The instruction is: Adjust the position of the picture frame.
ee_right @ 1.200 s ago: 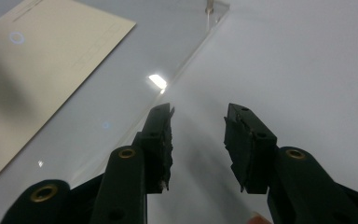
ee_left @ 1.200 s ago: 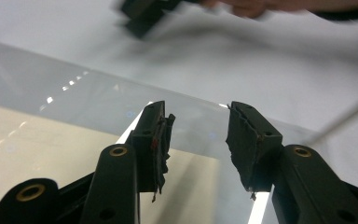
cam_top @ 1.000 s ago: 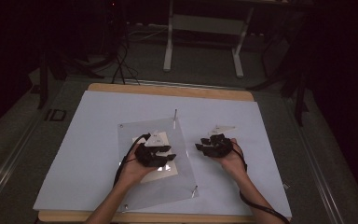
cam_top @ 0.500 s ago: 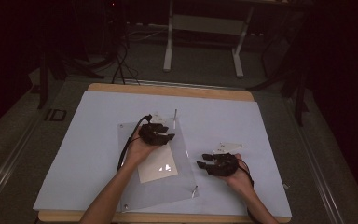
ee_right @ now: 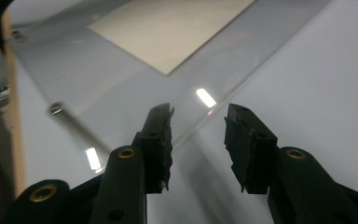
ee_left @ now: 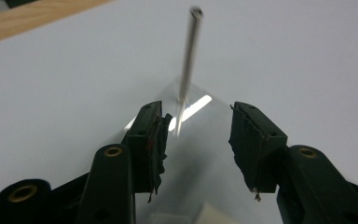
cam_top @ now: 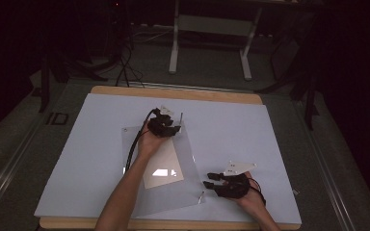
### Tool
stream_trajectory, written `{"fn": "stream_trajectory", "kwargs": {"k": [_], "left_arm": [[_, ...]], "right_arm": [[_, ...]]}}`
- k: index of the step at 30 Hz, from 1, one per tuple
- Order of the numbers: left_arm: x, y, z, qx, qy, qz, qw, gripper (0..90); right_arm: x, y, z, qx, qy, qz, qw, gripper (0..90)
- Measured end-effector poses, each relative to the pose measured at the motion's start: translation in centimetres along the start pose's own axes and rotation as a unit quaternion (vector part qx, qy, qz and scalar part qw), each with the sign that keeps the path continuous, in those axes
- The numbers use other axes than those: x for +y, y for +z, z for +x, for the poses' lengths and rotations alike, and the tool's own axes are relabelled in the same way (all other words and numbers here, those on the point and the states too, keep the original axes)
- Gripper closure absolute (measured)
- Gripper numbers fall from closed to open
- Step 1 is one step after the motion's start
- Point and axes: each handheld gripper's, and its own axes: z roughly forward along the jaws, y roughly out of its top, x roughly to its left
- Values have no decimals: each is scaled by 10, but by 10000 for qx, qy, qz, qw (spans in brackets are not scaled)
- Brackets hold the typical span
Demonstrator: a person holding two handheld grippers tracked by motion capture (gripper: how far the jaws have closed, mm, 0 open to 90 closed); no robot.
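Note:
A clear plastic sheet [cam_top: 136, 139] lies flat on the white table top [cam_top: 91, 139], with a cream paper [cam_top: 161, 163] at its middle. Thin metal posts stand at its corners. My left gripper [cam_top: 174, 126] is at the sheet's far right corner, open, and the upright post [ee_left: 189, 60] rises just beyond its fingertips [ee_left: 149, 135], touching neither. My right gripper [cam_top: 208, 180] hovers low by the sheet's near right corner, beside another post [ee_right: 72, 122]. Its jaws have just been closing a little but stand open over the sheet's edge [ee_right: 242, 79], with nothing between them.
The table top has a wooden rim [cam_top: 173, 91] at the far side. A white stand's legs [cam_top: 176, 57] and cables [cam_top: 125, 67] are on the dark floor beyond. White surface lies to the left and right of the sheet.
My left hand has moved from the sheet's middle to its far right corner. My right hand has drawn back toward the near right corner.

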Motion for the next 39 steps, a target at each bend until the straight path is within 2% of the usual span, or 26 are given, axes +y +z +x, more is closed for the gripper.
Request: {"fn": "stream_trajectory", "kwargs": {"k": [3, 7, 8, 9, 10, 11, 12, 13, 16, 18, 22, 23, 25, 27, 32, 34, 35, 37, 39], "left_arm": [[10, 8, -1, 7, -119, -170, 9998, 550], [20, 17, -2, 24, -113, -130, 9998, 555], [20, 17, -2, 24, -113, -130, 9998, 584], [24, 21, -3, 15, -127, -71, 9999, 621], [25, 22, -3, 19, -89, -21, 10000, 680], [25, 24, -3, 189, -54, 75, 9998, 754], [24, 24, -2, 178, -106, 71, 9998, 831], [23, 24, 0, 126, -182, 39, 9997, 830], [24, 24, -2, 223, 1, 93, 9997, 839], [25, 24, -3, 252, 9, 107, 9996, 841], [24, 24, -2, 203, -30, 88, 9998, 834], [23, 25, -1, 149, -92, 83, 9998, 825], [21, 28, 0, 112, -66, 159, 9998, 781], [19, 32, 0, 132, 11, 224, 9997, 776], [19, 38, -4, 248, -30, 207, 9995, 770], [21, 39, -7, 409, 77, 283, 9987, 788], [22, 39, -7, 451, 62, 323, 9984, 813], [22, 38, -5, 376, 26, 349, 9987, 839], [23, 38, -7, 449, 142, 411, 9980, 845]], "right_arm": [[-3, -1, 3, 82, -49, -2, 10000, 613], [-3, 1, 5, 165, -150, 49, 9997, 597], [-3, 1, 5, 165, -150, 49, 9997, 597], [-3, 0, 3, 263, -113, 48, 9996, 598], [-4, -1, 3, 283, -119, 36, 9995, 598], [-5, -2, 3, 305, -134, 26, 9994, 598], [-5, -3, 3, 342, -157, 24, 9993, 598], [-6, -5, 3, 373, -184, 29, 9991, 598], [-8, -9, 5, 473, -290, 40, 9984, 594], [-9, -10, 5, 523, -321, 48, 9981, 595], [-12, -10, 10, 814, -517, 125, 9953, 610], [-12, -9, 11, 838, -567, 131, 9948, 623], [-10, -6, 17, 967, -734, 169, 9925, 636], [-8, -1, 22, 897, -806, 160, 9926, 658], [-2, 13, 30, 723, -956, 111, 9927, 701], [-2, 16, 34, 574, -1041, 119, 9928, 735], [-2, 17, 34, 592, -1015, 104, 9930, 747], [-3, 18, 36, 537, -999, 90, 9935, 774], [-3, 19, 38, 540, -970, 116, 9937, 812]]}}
